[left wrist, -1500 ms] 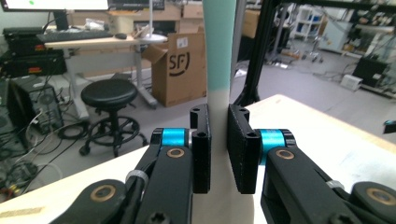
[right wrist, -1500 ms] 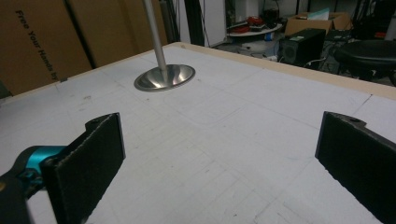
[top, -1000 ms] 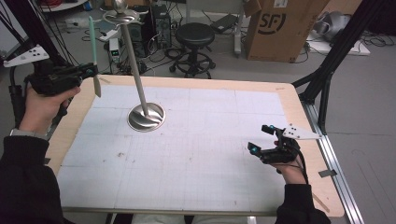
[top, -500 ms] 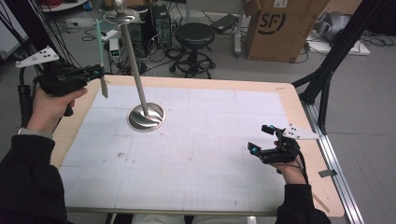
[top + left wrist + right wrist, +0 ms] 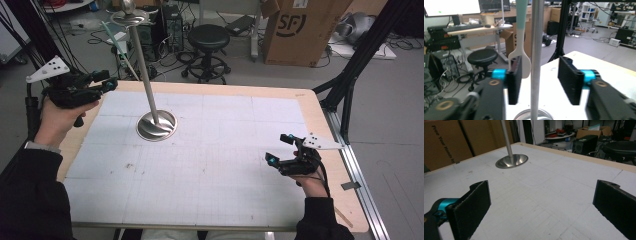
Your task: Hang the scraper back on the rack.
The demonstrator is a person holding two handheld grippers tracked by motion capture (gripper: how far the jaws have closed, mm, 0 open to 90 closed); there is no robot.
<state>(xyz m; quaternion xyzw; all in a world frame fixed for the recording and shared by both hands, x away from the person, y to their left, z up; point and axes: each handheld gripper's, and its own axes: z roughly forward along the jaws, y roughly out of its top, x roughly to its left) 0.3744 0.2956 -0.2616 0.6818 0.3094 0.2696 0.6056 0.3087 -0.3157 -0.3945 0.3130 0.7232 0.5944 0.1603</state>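
A: I've got the left gripper (image 5: 107,81) up by the stand (image 5: 147,85). Its fingers have just been opening, released, and the spatula (image 5: 520,62) blade sits beside one finger with nothing pressing it. Right gripper (image 5: 277,148) is spread wide and empty, low over the desk (image 5: 225,165).
B: Spatula position?
A: Tilted beside the pole, teal handle up toward the top ring, white blade down. Can't tell if it's hooked.
B: I'd back the left out straight and slow, clear of blade and pole.

A slim spatula (image 5: 520,37) with a mint-green handle and cream-white blade hung blade-down beside the tall steel stand (image 5: 145,70), which stood upright on its round base at the worktop's far left part.
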